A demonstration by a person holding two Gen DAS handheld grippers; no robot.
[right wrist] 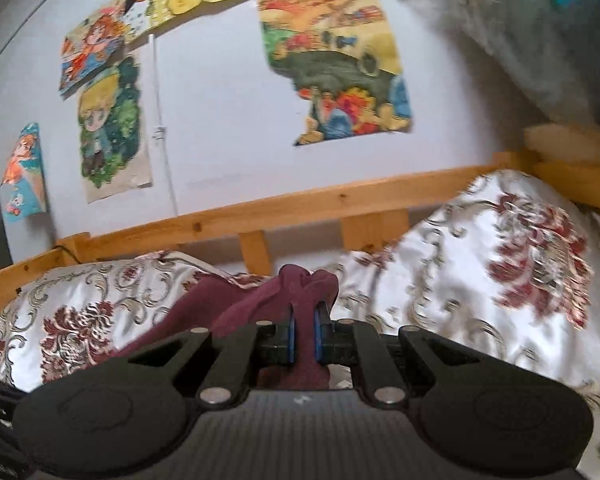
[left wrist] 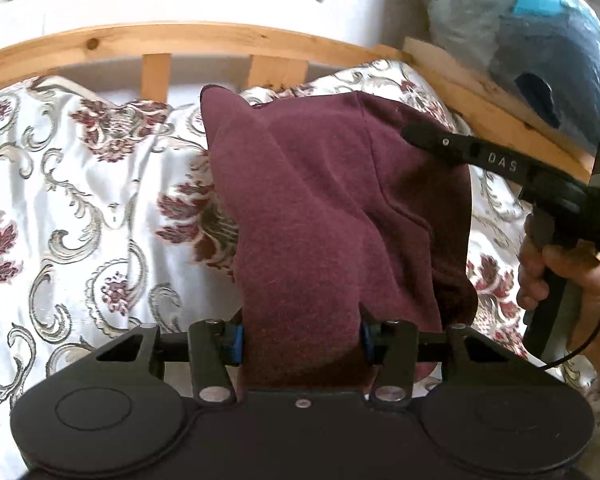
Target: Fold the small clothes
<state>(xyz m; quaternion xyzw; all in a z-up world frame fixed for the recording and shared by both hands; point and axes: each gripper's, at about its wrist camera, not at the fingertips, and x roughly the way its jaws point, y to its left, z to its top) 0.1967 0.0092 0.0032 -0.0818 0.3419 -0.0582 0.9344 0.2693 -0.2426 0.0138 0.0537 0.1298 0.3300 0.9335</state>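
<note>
- Your left hand-held gripper tilts down toward the bed; jaws about half spread, w/ a thick fold of the maroon garment filling the gap btwn the blue pads. Cloth touches both pads, so it reads as a pinch on a bunched edge.
- Garment drapes forward from that grip, lifted off the bedspread near you, far end lying toward the wooden rail. Looks like a small sweatshirt-type piece; can't tell which part you've got.
- Your right hand wraps the black handle at the right edge of the left view. Its fingers reach in from the right onto the garment's right side.
- Right hand-held gripper points nearly level toward the wall. Jaws almost pressed together, pinching a thin ridge of the same maroon cloth btwn the blue pads; fabric bunches up above the tips and trails off to the left.
- Surface: bed w/ shiny white spread, dark-red and grey floral scrolls, rumpled. Pine frame w/ slats along the far side.
- Room: pale wall w/ torn cartoon posters, a thin white cable running down it. Bulky blue-grey bundle sits on the frame at the right; right view is blurred there.
</note>
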